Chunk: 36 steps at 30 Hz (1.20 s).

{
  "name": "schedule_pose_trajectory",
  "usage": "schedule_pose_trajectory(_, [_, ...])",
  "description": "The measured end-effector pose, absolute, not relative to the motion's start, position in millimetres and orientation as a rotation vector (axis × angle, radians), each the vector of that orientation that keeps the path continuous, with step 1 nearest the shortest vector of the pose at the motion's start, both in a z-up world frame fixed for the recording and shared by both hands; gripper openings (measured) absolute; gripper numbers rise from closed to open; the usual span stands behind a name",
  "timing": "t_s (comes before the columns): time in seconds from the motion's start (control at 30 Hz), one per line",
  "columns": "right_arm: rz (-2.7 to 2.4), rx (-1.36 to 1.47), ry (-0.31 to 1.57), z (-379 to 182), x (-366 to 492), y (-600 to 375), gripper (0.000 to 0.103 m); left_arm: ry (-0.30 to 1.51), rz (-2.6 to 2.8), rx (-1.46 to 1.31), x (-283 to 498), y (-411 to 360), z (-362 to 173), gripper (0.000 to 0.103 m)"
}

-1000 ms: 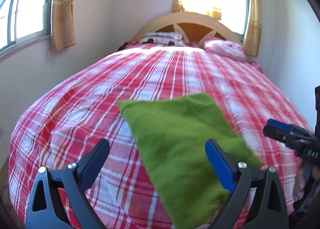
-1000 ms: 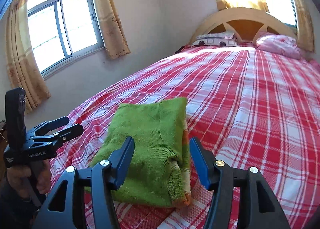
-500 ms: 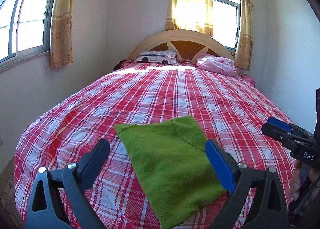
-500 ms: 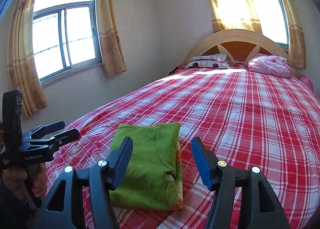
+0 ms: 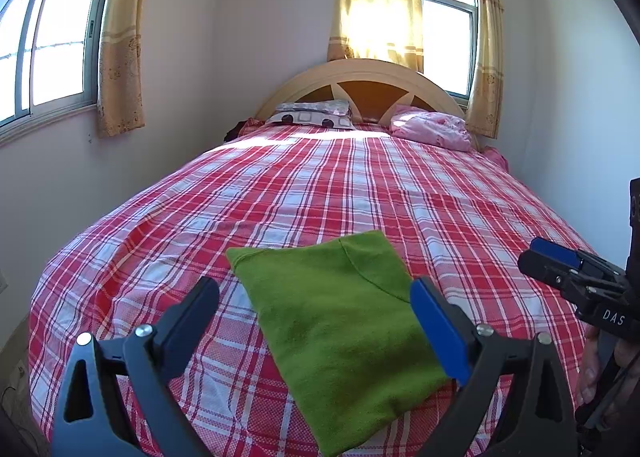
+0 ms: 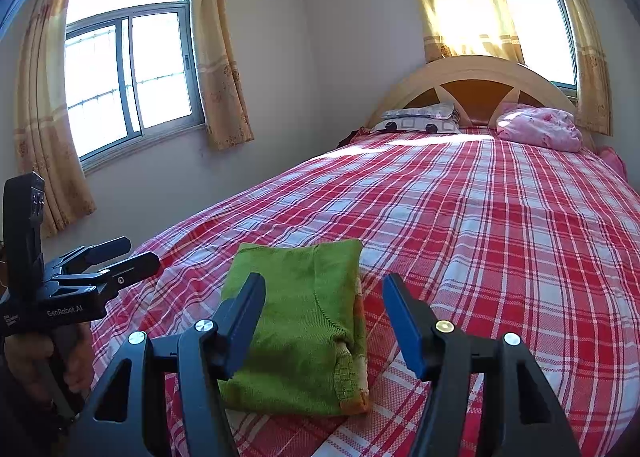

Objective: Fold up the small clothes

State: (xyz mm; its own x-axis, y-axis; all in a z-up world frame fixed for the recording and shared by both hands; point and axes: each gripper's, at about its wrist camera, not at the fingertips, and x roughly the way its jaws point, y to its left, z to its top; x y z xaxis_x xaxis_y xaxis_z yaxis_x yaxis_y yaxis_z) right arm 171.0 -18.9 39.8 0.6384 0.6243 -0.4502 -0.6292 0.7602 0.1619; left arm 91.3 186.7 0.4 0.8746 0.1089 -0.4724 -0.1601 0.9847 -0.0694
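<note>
The green garment (image 5: 344,337) runs under the left gripper's frame; its near edge is hidden.

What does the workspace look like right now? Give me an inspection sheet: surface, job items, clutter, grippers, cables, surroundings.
Surface: bed with red plaid sheet, mostly smooth.
Job's things: green garment lies folded in a compact rectangle near the foot of the bed; an orange-trimmed edge shows at its right side.
Clutter: patterned pillow and pink pillow at the headboard.
Grippers: left gripper open, above the garment, holding nothing; right gripper open, empty.
Cables: nothing seen.
Surroundings: arched wooden headboard, two curtained windows, pale walls.
</note>
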Motion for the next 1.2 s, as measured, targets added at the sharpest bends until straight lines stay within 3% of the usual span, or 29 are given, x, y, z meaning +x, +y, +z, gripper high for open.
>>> schedule_pose_trajectory(1.2, [0.726, -0.015, 0.497, 41.6, 162.9, -17.8, 0.063, 0.487, 0.127, -0.097, 90.5, 183.5, 0.9, 0.103])
